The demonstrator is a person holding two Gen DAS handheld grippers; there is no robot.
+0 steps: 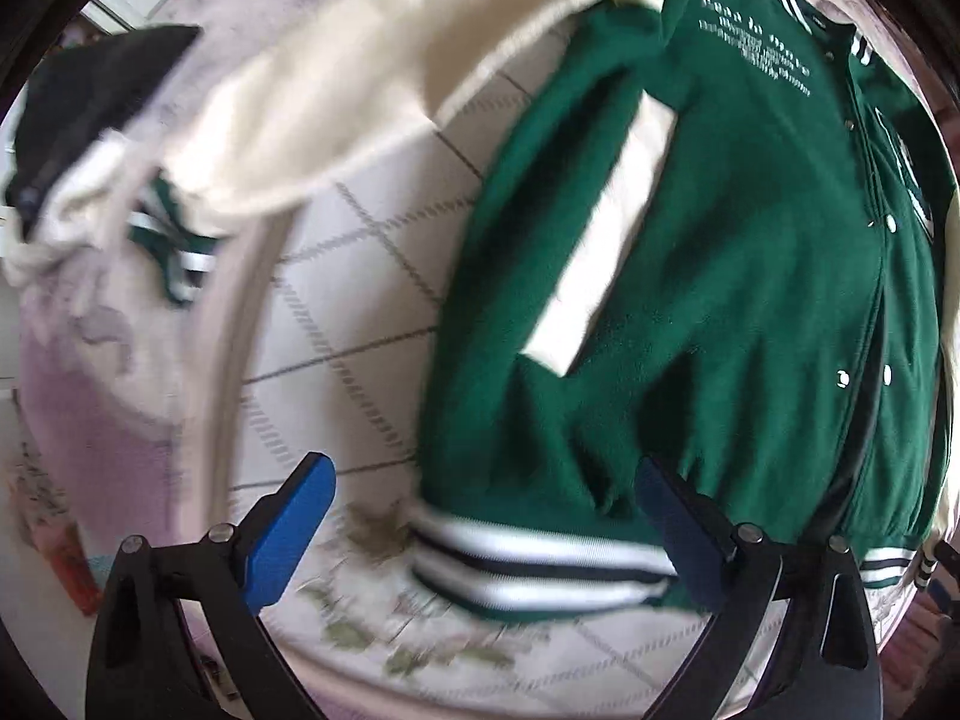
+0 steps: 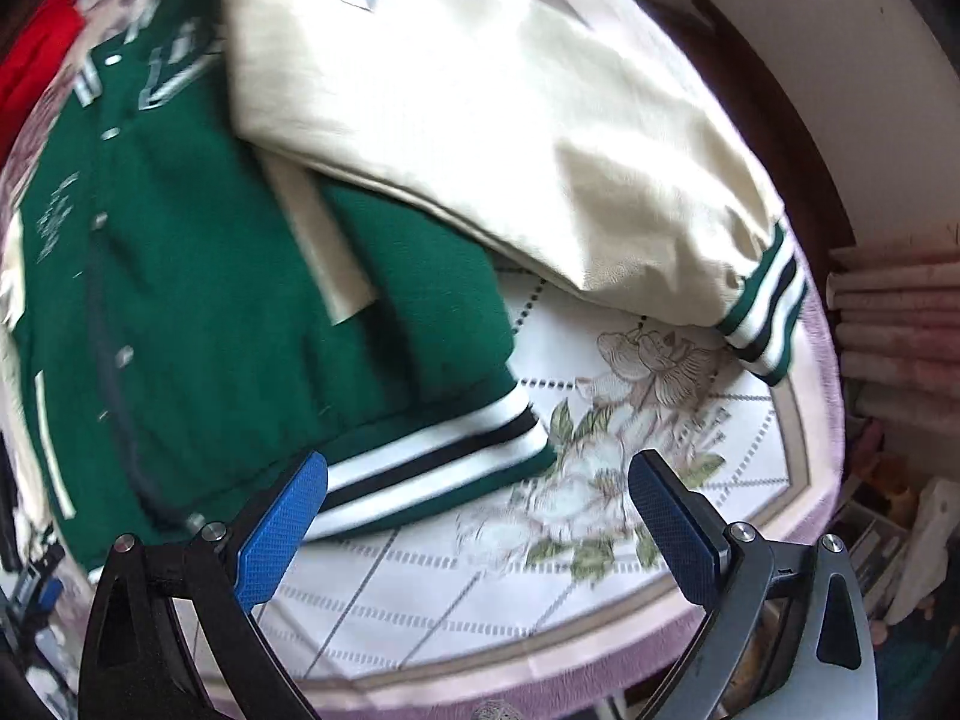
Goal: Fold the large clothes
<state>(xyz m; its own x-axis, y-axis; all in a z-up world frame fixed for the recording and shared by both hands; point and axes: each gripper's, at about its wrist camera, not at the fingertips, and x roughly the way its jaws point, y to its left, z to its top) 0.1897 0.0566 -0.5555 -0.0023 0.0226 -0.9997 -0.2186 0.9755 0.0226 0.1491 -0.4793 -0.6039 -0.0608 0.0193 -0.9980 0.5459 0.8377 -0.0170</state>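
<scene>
While both pairs of tongs hang with their blue-padded jaws spread wide and nothing between them, the green fleece varsity jacket with cream sleeves and striped ribbed hem [image 1: 720, 276] lies front-up on the quilted white bedspread with a floral print and pink border [image 1: 336, 324]. In the left wrist view it fills the right half of the frame, its snap placket running down the right side and white lettering at upper right. The left gripper [image 1: 486, 534] sits at the bottom of that frame, its right pad over the striped hem and its left pad over bare bedspread. One cream sleeve [image 1: 336, 78] stretches across the upper left, its striped cuff at the left edge beside a dark blurred object I cannot identify.

In the right wrist view the jacket occupies the left and centre, and the other cream sleeve [image 2: 510, 138] lies diagonally from the top toward the right, its cuff near the bedspread's pink edge. The right gripper [image 2: 477, 516] hovers at bottom centre, above the hem corner and the printed flowers.
</scene>
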